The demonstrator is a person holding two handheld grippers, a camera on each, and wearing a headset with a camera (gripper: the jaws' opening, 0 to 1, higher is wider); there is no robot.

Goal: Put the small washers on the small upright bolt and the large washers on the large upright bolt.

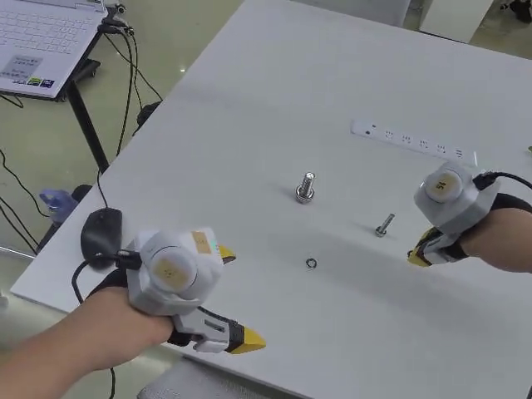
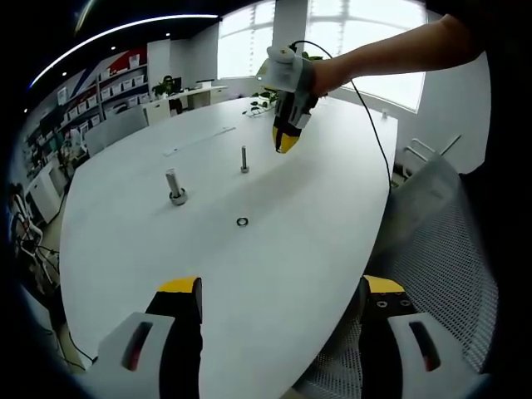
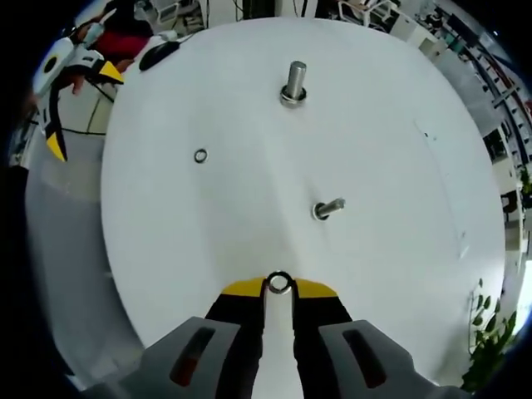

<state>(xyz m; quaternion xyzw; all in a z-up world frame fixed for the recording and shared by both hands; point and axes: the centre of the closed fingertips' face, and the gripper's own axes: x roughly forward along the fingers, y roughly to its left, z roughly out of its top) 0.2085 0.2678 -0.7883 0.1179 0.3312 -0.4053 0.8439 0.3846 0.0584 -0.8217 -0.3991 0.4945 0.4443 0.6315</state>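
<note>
While the right hand-held gripper [image 3: 279, 287] is held low over the bench [image 1: 249, 108], its jaws are almost closed, pinching a washer [image 3: 279, 281] between their yellow tips. The small bolt [image 3: 327, 208] stands on the bench near the front of those jaws. The large bolt [image 3: 293, 83] stands farther on, well apart from it. A loose washer [image 1: 311, 263] lies flat on the bench between the two hand-held grippers, nearer the person than either bolt and touching neither. The left hand-held gripper [image 1: 241, 298] is over the near edge of the bench, its jaws spread wide with nothing between them. A power strip [image 1: 413, 141] lies beyond the bolts. A mouse [image 1: 100, 235] sits at the bench's left edge, and a laptop [image 1: 41, 41] rests on a stand off that side.
</note>
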